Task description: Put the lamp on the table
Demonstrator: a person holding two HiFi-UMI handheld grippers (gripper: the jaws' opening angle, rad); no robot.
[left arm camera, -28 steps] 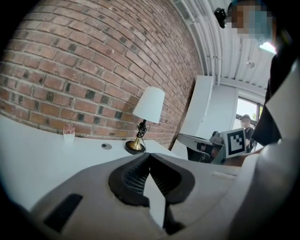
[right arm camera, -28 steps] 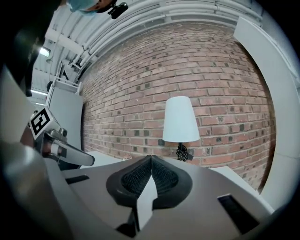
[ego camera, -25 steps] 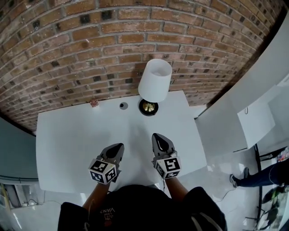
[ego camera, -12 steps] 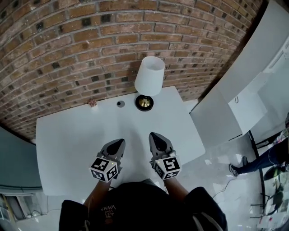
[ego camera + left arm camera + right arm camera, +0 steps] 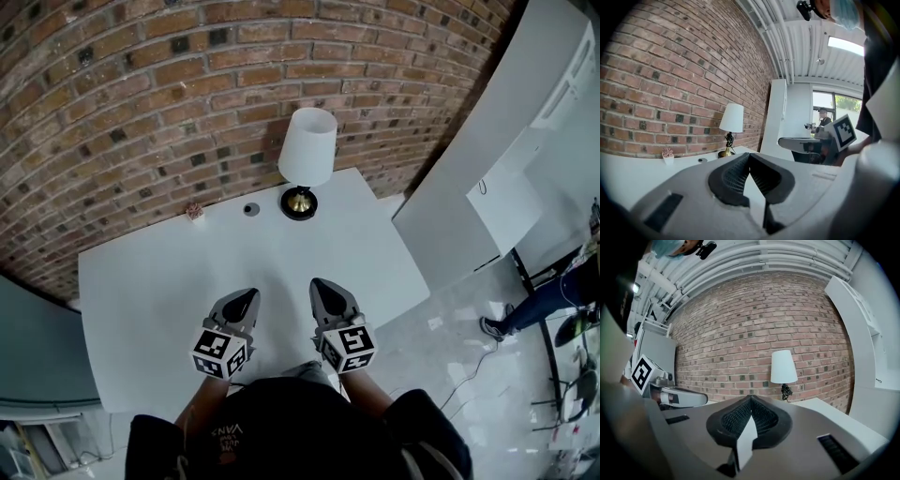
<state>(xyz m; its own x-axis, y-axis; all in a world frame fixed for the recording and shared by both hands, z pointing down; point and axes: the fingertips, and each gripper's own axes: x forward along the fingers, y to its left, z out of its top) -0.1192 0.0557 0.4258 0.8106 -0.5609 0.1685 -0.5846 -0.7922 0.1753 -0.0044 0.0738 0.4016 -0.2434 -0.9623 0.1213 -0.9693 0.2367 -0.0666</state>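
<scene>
The lamp (image 5: 307,150), with a white shade and a brass base, stands upright at the far edge of the white table (image 5: 150,300), close to the brick wall. It also shows in the left gripper view, lamp (image 5: 731,119), and in the right gripper view, lamp (image 5: 783,367). My left gripper (image 5: 243,302) and right gripper (image 5: 324,289) hover side by side over the table's near part, well short of the lamp. Both are shut with nothing between their jaws.
A small pink potted plant (image 5: 195,212) and a round grey disc (image 5: 250,209) sit near the wall, left of the lamp. A tall white cabinet (image 5: 487,159) stands to the right of the table. A person's legs (image 5: 548,300) show at the far right.
The head view has drawn back, so the lamp and table look smaller and farther. Both grippers have drifted slightly toward the near edge. Their jaws stay shut.
</scene>
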